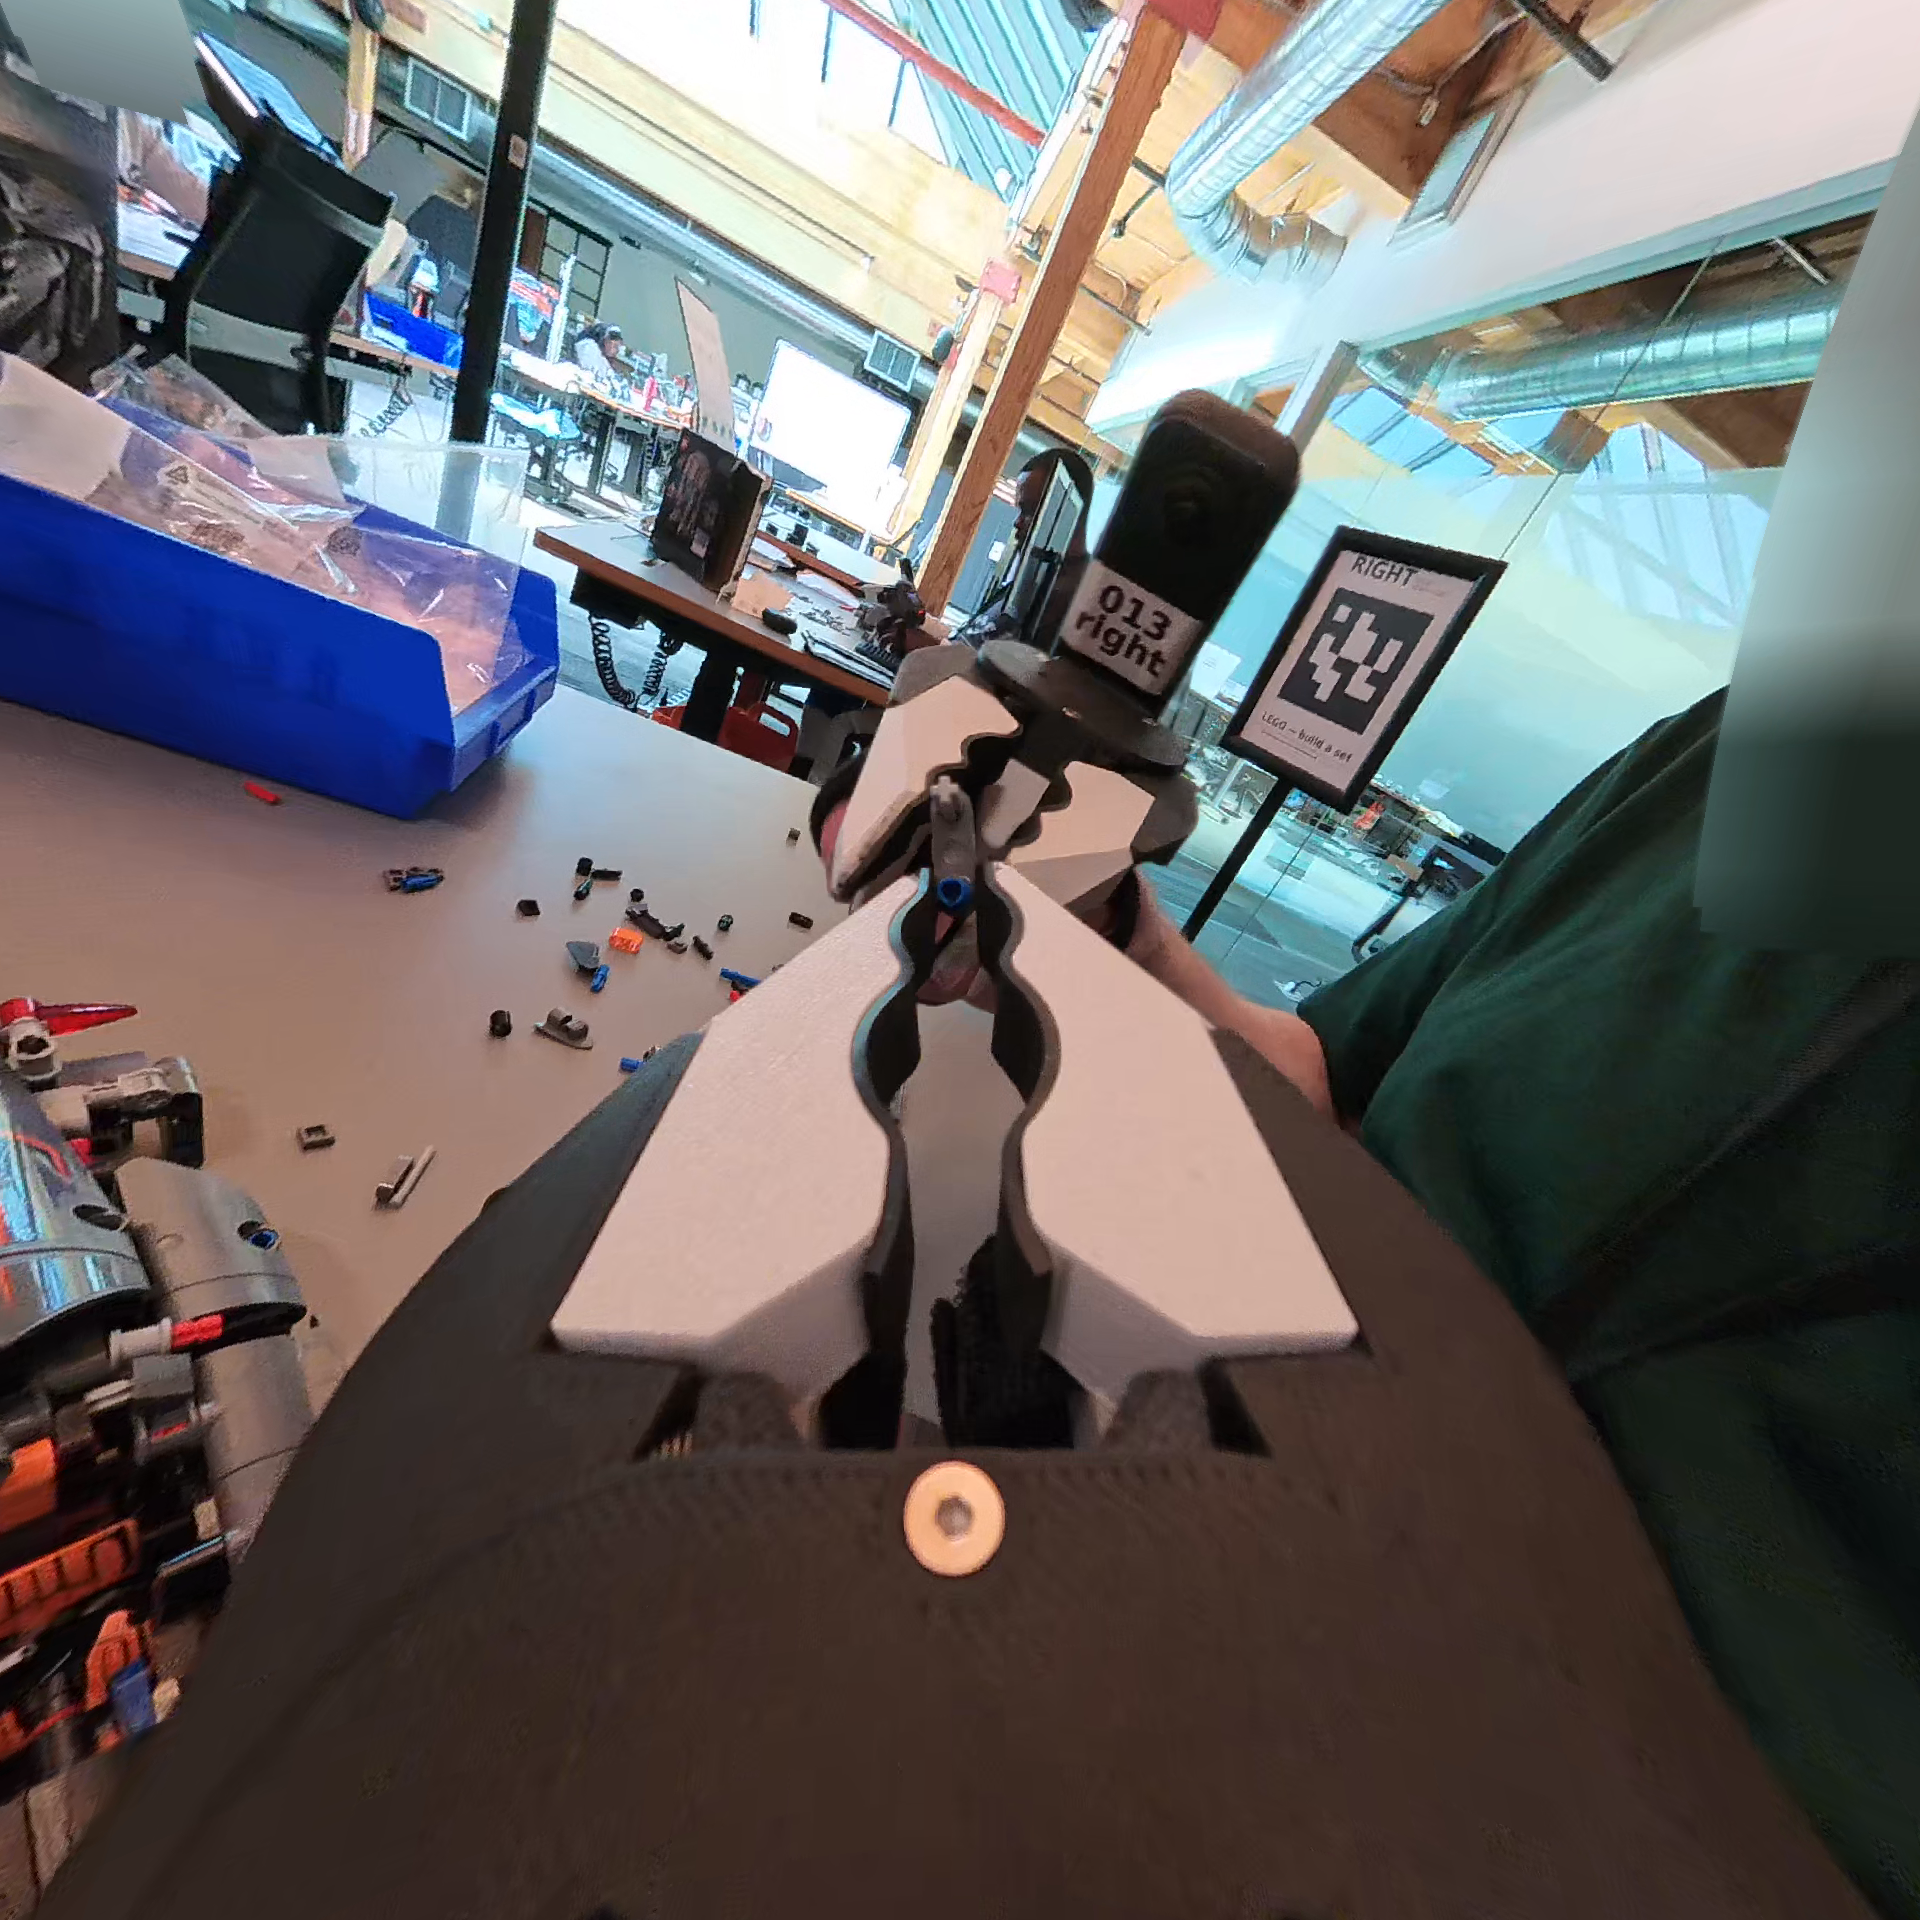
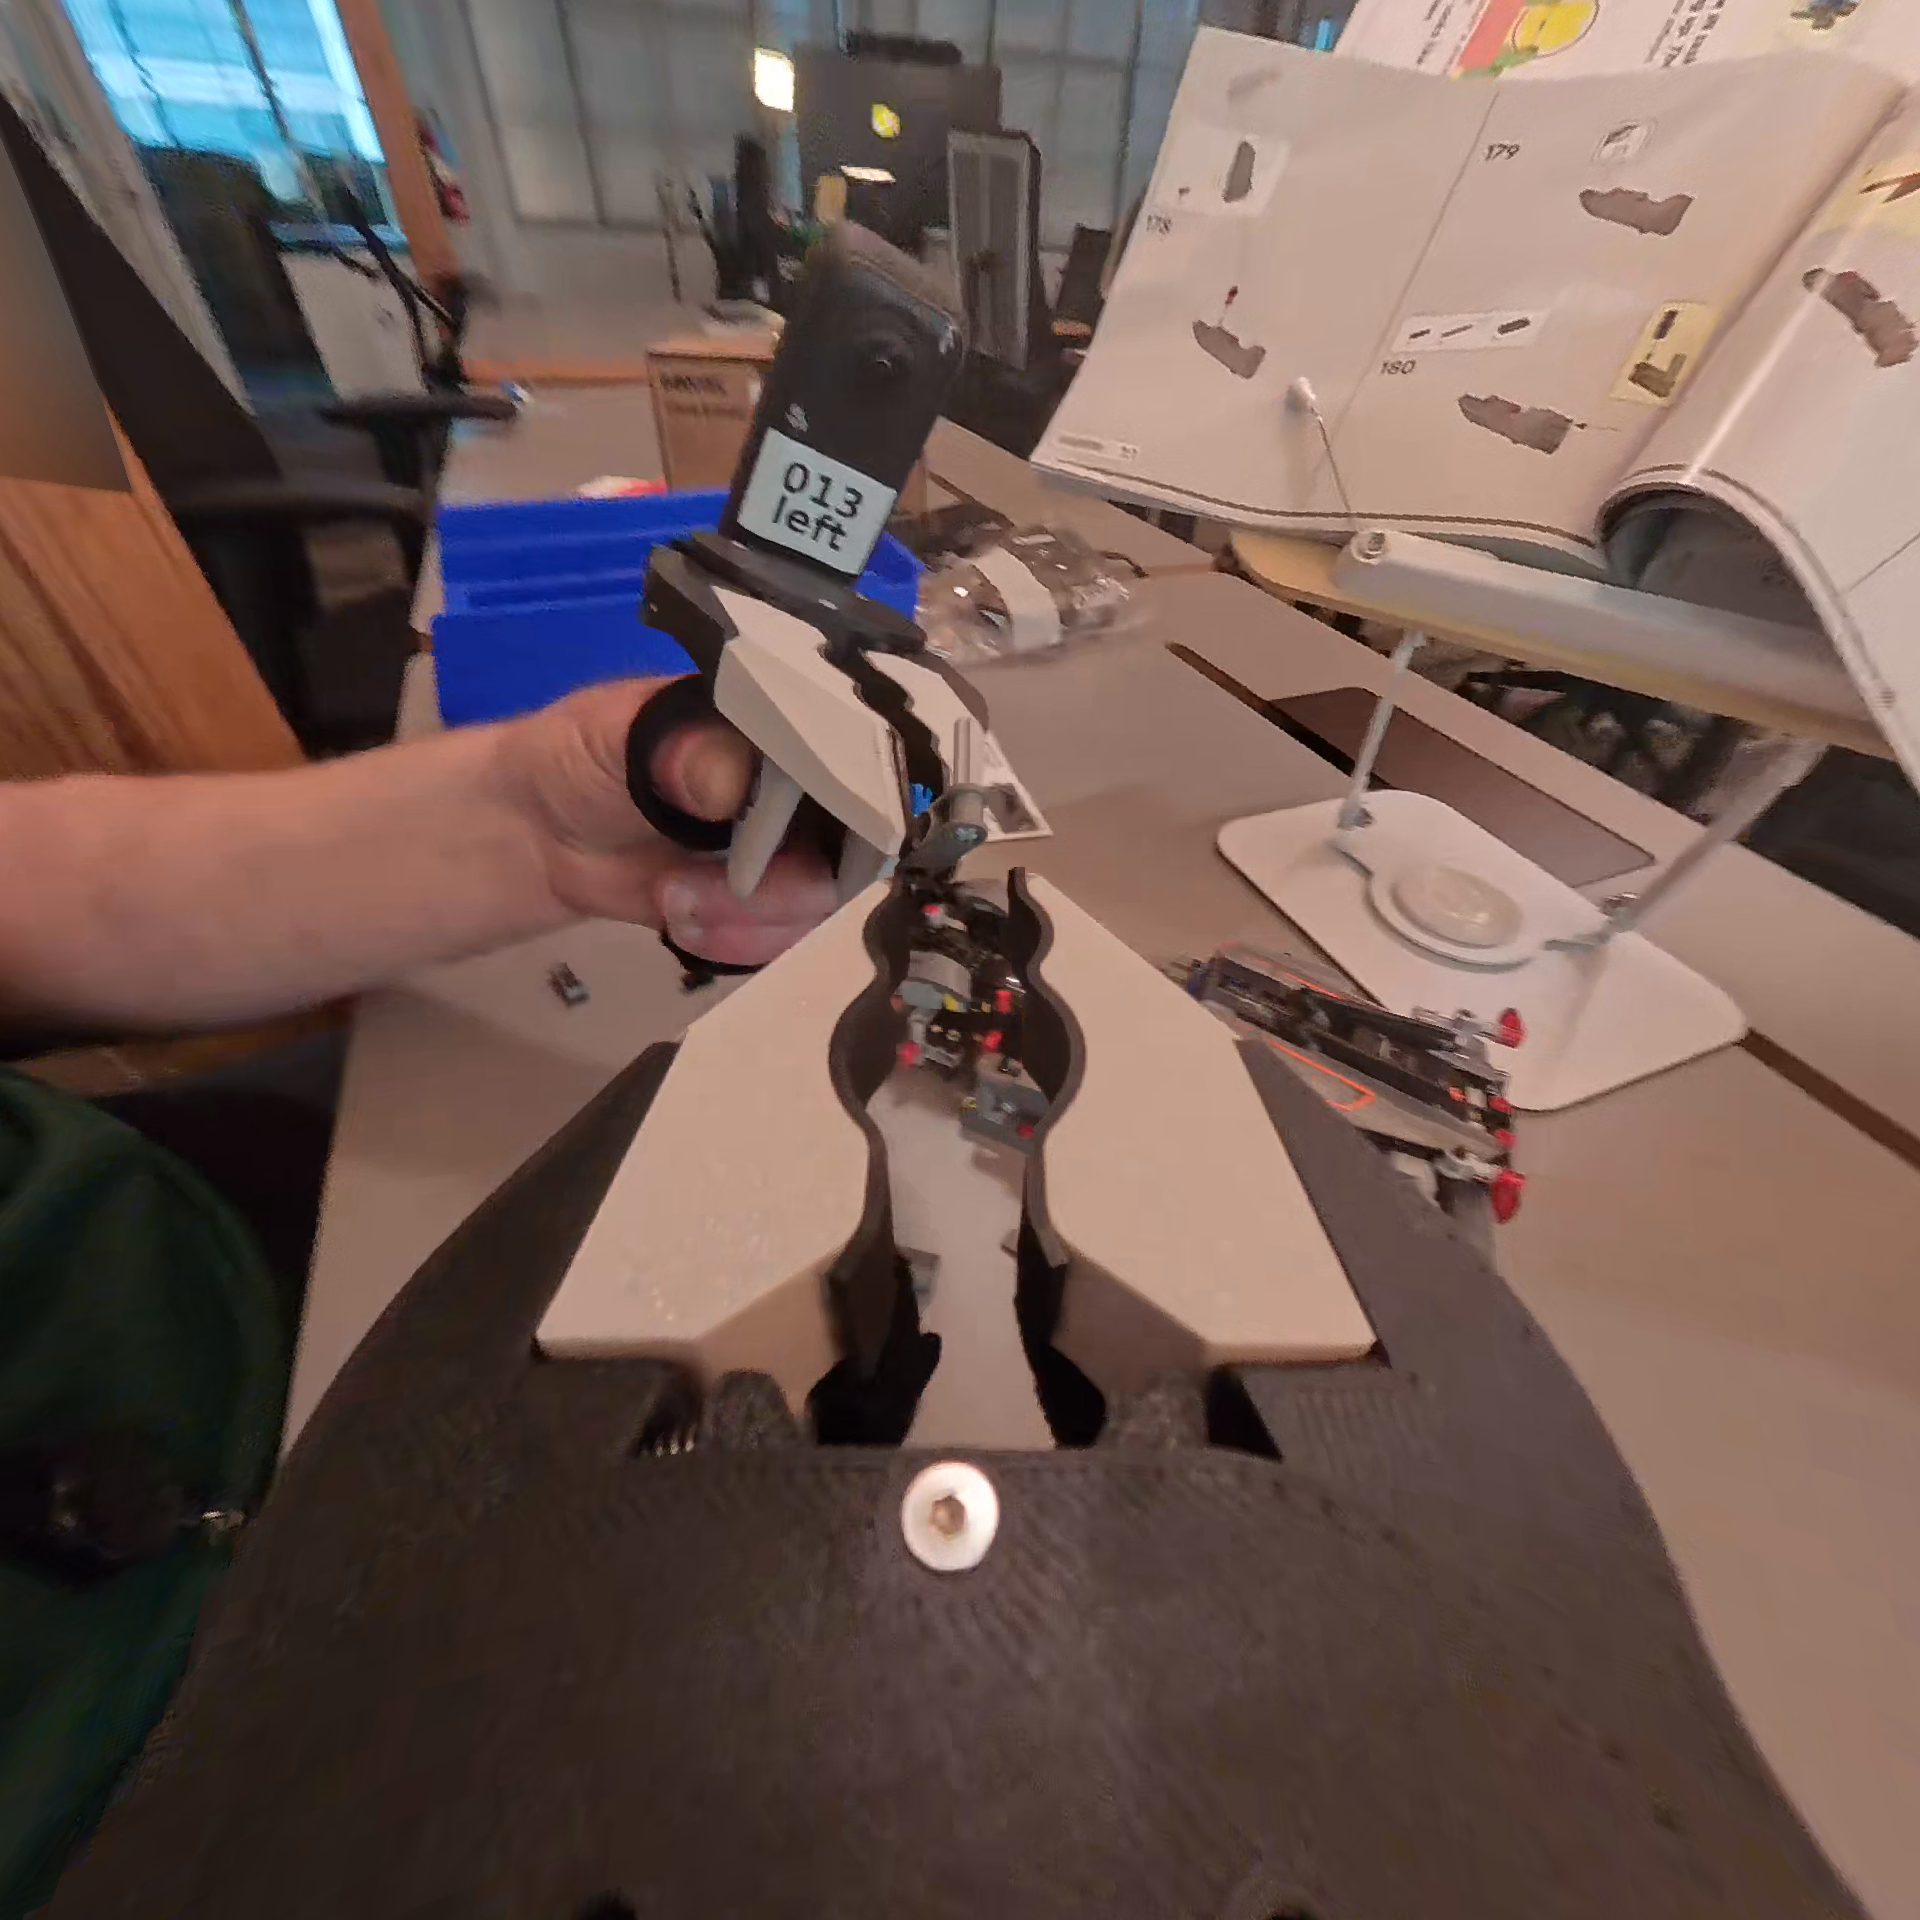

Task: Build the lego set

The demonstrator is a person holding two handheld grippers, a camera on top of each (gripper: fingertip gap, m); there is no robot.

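Note:
Both grippers are held in the air, tip to tip. My left gripper [image 1: 951, 883] is shut on a small blue pin [image 1: 951, 891]. My right gripper [image 2: 956, 883] faces it and is shut on a small grey connector piece [image 1: 948, 821] with a light grey axle sticking up. The pin touches the grey piece [image 2: 954, 826]. The right wrist view shows the left gripper [image 2: 920, 821] in a person's hand [image 2: 623, 831]. The left wrist view shows the right gripper [image 1: 961, 847]. The partly built lego model [image 2: 1351, 1049] lies on the table below; it also shows in the left wrist view [image 1: 94, 1299].
Several loose lego pieces [image 1: 623, 935] are scattered on the grey table [image 1: 260, 987]. A blue bin [image 1: 260, 644] with plastic bags stands at the far left. An open instruction booklet [image 2: 1455, 260] rests on a white stand [image 2: 1455, 904]. A framed marker sign [image 1: 1361, 665] stands behind. My left and right fingertips are right by each other. From either gripper's tips it is about 20 cm to the partly built lego model [image 2: 1351, 1049].

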